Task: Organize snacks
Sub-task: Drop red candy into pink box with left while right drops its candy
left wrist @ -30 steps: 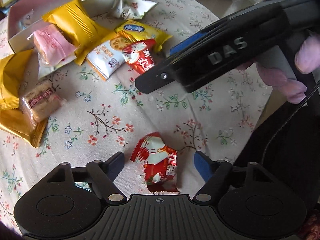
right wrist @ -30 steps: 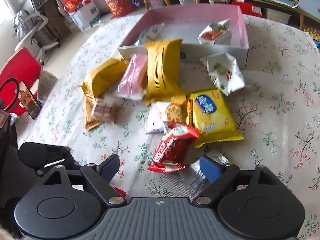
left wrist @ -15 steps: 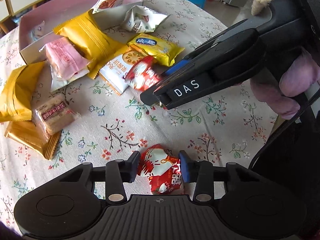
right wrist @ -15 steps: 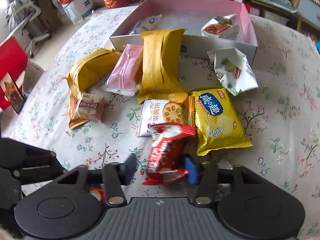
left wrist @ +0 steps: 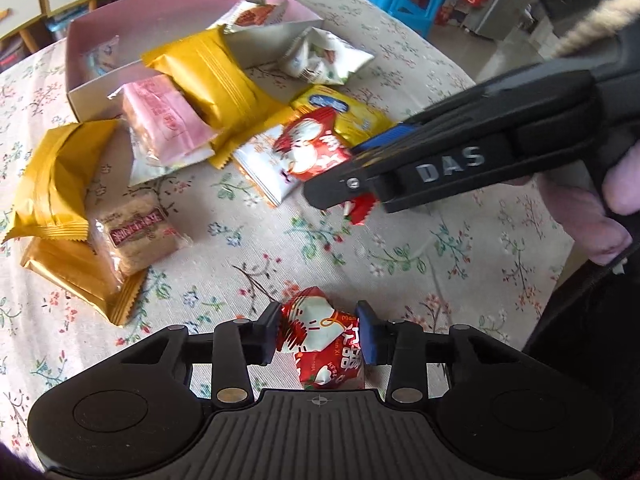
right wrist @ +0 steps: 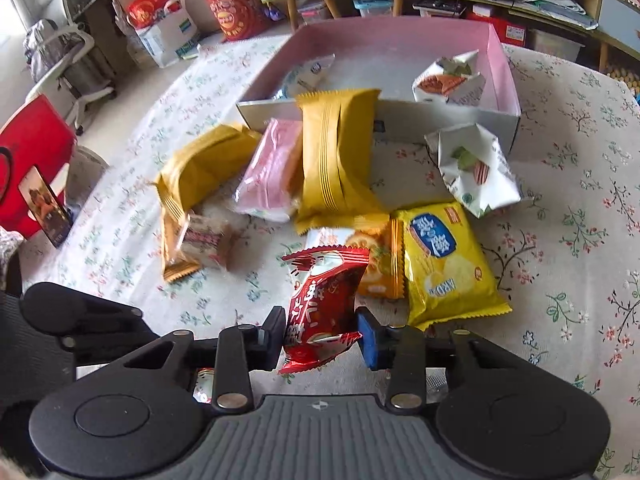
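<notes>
My left gripper (left wrist: 318,334) is shut on a red-and-white snack packet (left wrist: 320,338), held low over the floral tablecloth. My right gripper (right wrist: 320,338) is shut on a second red packet (right wrist: 324,300) and holds it lifted above the cloth; it also shows in the left wrist view (left wrist: 312,150) with its packet. A pink open box (right wrist: 502,64) stands at the far side, holding a white packet (right wrist: 448,80) and a small pale one (right wrist: 308,74).
Loose snacks lie in front of the box: two yellow-orange packets (right wrist: 338,164) (right wrist: 196,168), a pink one (right wrist: 270,174), a yellow chip bag (right wrist: 444,260), a biscuit packet (right wrist: 376,258), a white crumpled bag (right wrist: 476,170), a rice cracker (right wrist: 206,244). Chairs and bags stand beyond the table's left edge.
Both grippers went from open to shut on their red packets. The right gripper has lifted its packet off the cloth, and both views have pulled back from the table.
</notes>
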Demonstrator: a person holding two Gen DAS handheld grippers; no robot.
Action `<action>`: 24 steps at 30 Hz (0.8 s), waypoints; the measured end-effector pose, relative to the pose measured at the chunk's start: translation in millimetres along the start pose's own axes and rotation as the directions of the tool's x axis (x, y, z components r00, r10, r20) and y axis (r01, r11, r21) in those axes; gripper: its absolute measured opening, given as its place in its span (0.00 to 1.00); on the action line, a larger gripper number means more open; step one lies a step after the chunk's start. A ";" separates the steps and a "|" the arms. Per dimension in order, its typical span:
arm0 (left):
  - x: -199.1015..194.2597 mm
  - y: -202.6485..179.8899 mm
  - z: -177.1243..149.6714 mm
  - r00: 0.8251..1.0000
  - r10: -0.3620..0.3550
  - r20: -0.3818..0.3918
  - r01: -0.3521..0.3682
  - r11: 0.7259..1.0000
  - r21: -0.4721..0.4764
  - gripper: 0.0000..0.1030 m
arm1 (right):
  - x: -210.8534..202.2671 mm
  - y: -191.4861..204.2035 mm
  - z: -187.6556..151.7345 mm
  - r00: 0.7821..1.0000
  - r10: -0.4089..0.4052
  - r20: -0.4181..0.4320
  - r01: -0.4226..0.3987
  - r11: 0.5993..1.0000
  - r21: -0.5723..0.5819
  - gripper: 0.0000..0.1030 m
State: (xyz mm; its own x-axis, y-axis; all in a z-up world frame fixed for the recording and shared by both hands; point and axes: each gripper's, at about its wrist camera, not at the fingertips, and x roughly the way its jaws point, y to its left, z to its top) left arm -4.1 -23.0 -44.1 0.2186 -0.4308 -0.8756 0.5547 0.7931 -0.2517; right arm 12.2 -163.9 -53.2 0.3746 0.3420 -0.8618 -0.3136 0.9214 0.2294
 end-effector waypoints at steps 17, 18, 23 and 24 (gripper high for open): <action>-24.1 34.9 49.7 0.980 0.050 0.192 -0.020 0.988 -0.153 0.36 | -15.5 -37.1 37.0 0.994 0.011 0.111 -0.026 0.990 0.140 0.28; -23.7 38.8 51.7 0.979 0.057 0.196 -0.023 0.984 -0.175 0.36 | -15.1 -38.1 39.6 0.993 0.015 0.117 -0.031 0.989 0.143 0.28; -25.8 54.9 63.1 0.967 0.103 0.234 -0.042 0.966 -0.253 0.36 | -15.9 -43.2 52.8 0.988 0.008 0.154 -0.031 0.989 0.147 0.28; -26.6 58.5 65.3 0.963 0.113 0.244 -0.045 0.962 -0.269 0.36 | -16.7 -44.7 55.5 0.987 0.010 0.163 -0.035 0.988 0.152 0.28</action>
State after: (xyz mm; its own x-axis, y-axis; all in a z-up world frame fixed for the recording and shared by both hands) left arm 75.0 6.8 -8.6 0.4692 -0.4302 -0.7712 0.3075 0.8983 -0.3140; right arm 68.5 -200.6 -23.9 0.5086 0.3766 -0.7742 -0.1898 0.9262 0.3258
